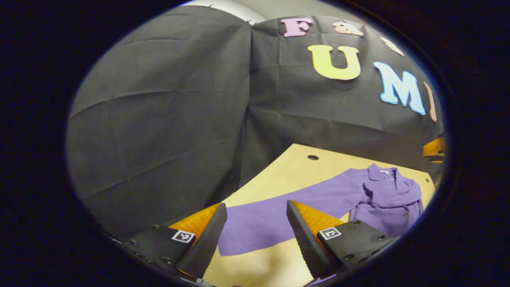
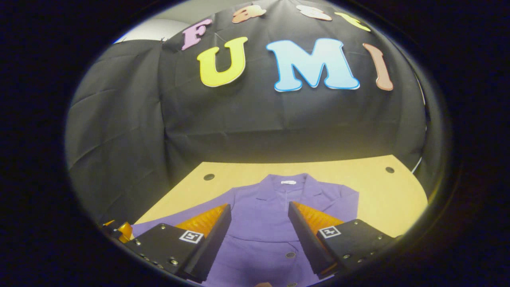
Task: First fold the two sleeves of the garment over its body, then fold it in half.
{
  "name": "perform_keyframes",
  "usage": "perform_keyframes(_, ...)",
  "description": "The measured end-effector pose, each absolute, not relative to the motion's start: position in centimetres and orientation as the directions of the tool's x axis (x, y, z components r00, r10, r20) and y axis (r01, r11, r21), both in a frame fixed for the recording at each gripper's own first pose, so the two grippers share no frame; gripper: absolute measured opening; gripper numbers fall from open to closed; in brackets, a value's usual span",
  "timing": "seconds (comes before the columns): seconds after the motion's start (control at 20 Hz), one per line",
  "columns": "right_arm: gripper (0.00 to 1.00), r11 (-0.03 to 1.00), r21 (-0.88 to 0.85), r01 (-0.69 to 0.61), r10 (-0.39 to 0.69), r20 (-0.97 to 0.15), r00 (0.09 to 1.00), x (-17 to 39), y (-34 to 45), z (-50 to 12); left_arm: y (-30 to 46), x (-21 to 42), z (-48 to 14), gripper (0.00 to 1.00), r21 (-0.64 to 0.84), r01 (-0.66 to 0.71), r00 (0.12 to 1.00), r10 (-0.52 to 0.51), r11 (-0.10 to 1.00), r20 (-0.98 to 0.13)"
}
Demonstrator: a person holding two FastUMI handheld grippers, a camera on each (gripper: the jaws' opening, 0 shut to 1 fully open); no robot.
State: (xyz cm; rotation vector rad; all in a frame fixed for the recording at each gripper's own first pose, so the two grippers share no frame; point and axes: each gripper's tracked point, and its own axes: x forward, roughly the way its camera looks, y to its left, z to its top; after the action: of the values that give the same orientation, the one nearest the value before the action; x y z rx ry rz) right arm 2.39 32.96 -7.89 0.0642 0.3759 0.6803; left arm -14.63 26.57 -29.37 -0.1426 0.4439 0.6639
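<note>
With sleeve (image 1: 279, 215) lying stretched flat on table (image 1: 295, 159), long axis running from cuff between left gripper (image 1: 255, 227) fingers toward jacket (image 2: 275, 211) body, noting left nearer, spread wide, hovering over cuff, gripping nothing; right gripper (image 2: 259, 231) likewise spread, empty, hanging over jacket front.

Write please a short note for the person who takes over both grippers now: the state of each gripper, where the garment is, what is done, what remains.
Left gripper: open, holding nothing, over the end of the outstretched sleeve.
Right gripper: open, holding nothing, above the body of the purple garment.
The garment lies on the wooden table, collar toward the far wall.
Done: the other sleeve appears already folded across the body.
Left: fold the outstretched sleeve over the body, then fold in half.
</note>
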Motion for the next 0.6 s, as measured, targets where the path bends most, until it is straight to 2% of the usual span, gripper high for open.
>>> perform_keyframes(0.6,0.89,0.853,0.11,-0.511,0.517,-0.314,0.796,-3.3,24.1,-6.3,31.9,-16.6,-37.4,1.0,0.049,-0.723,0.541,0.608,0.689,-0.581)
